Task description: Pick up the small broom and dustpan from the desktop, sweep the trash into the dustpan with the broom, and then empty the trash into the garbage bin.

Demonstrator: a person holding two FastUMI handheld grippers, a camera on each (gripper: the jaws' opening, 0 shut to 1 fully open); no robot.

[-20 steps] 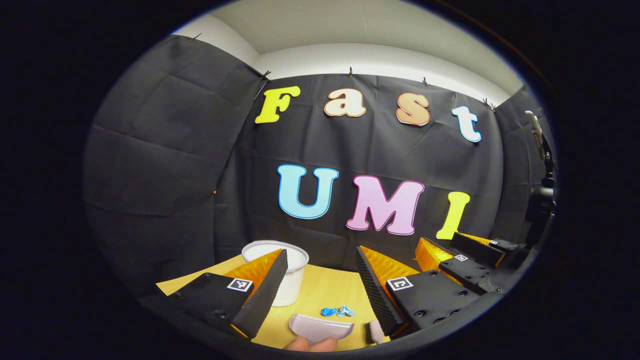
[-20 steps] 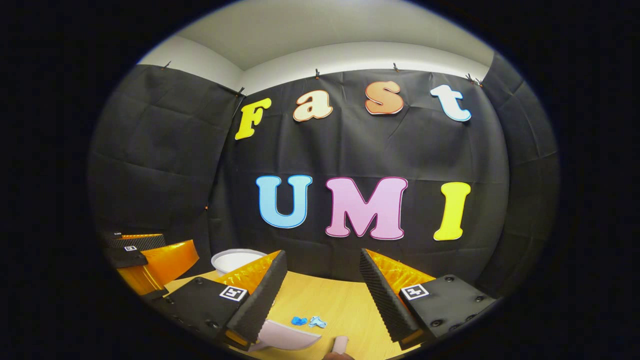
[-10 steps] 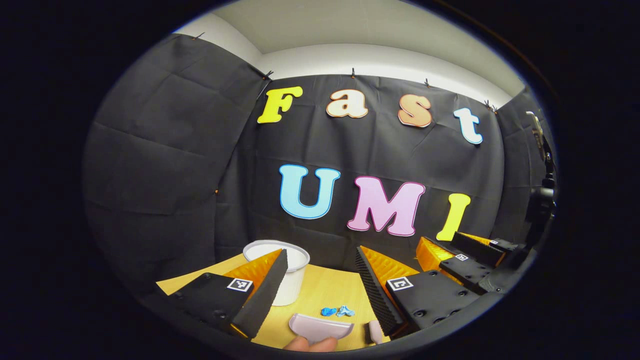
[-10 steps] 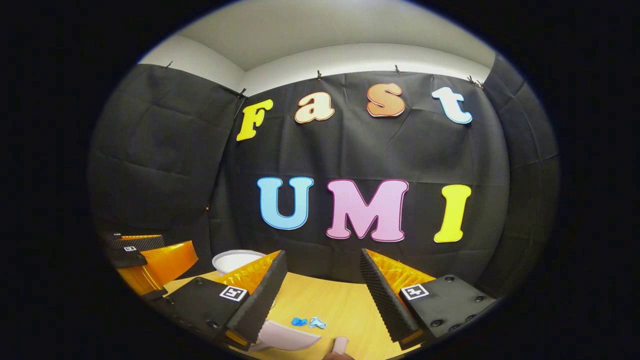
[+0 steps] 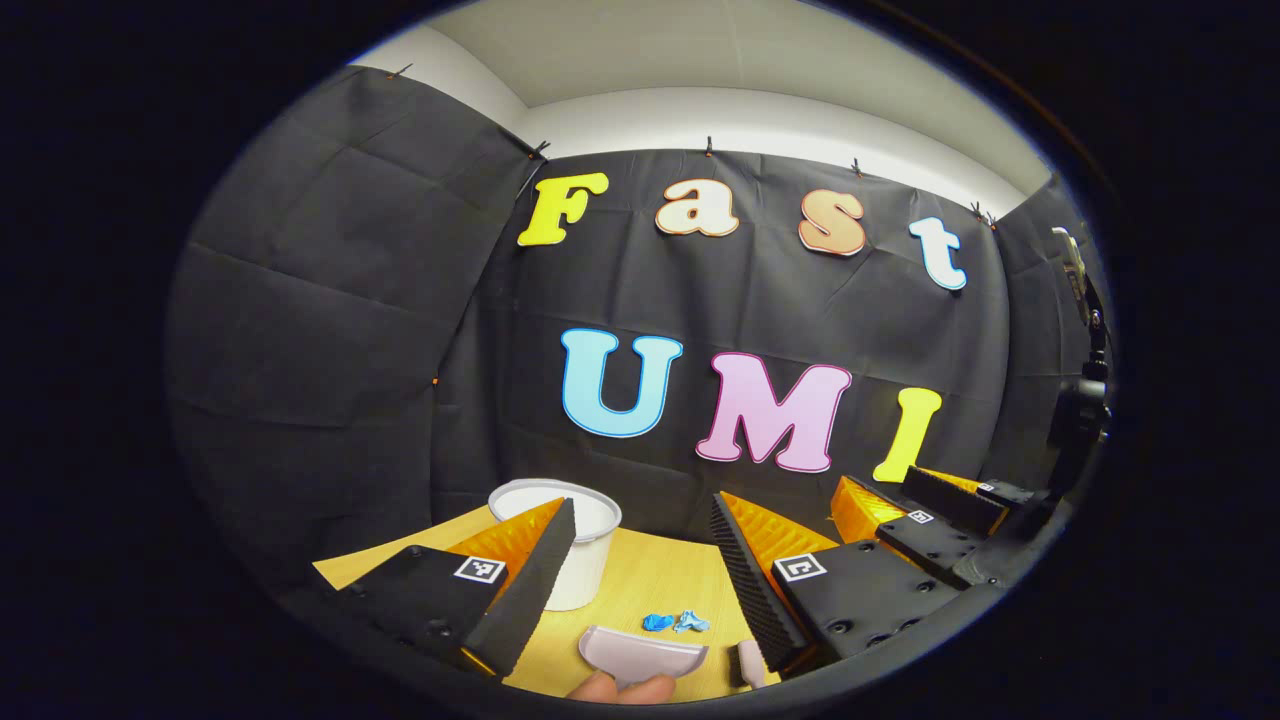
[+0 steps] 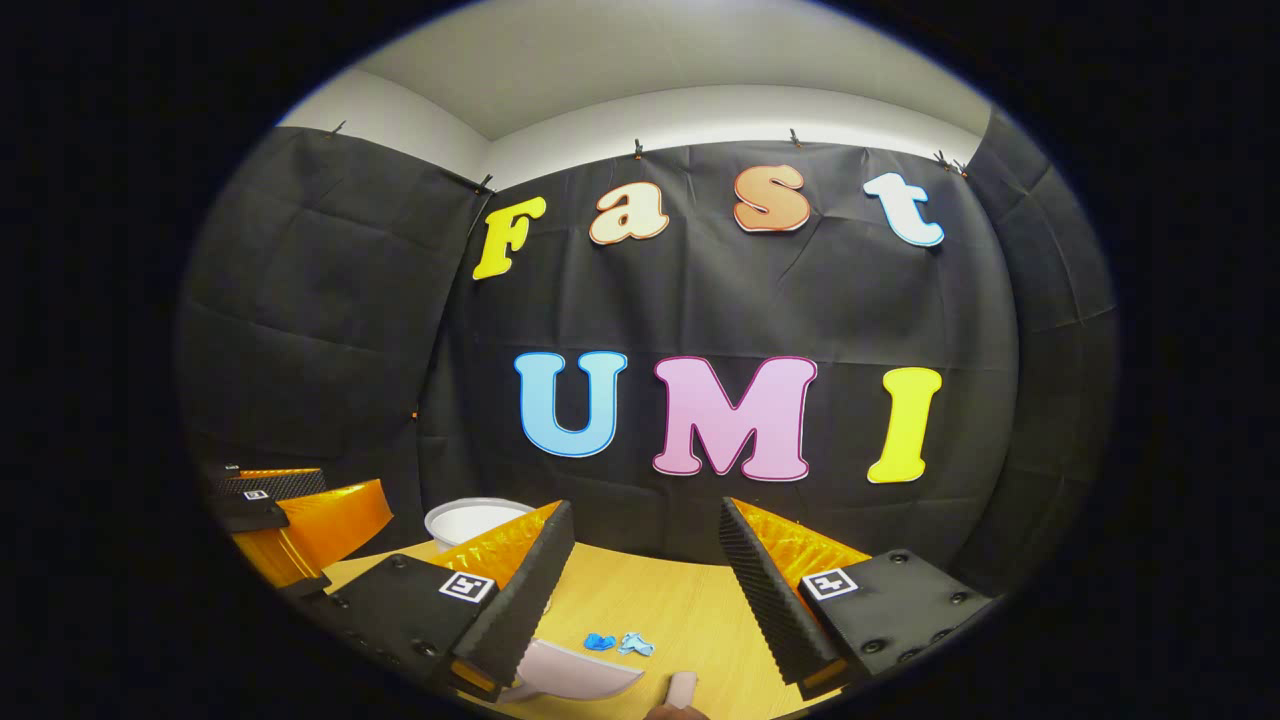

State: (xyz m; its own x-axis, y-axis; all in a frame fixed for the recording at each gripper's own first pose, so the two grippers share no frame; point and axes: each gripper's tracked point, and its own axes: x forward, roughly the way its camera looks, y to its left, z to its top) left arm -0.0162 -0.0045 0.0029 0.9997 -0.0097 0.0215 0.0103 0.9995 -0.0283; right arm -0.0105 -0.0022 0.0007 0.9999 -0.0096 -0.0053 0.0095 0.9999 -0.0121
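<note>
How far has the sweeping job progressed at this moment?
Nothing looks done yet. The blue trash lies on the desktop, the dustpan and the broom lie there ungripped, and the white garbage bin waits behind. In hand: nothing; the left gripper and the right gripper are open above the desktop. Left: picking up, sweeping, emptying.

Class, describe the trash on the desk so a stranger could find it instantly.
Start at the wooden desktop before the black cloth wall. Right of the white garbage bin, just beyond the pale dustpan, lie crumpled scraps. They are the desk's only blue things.
</note>
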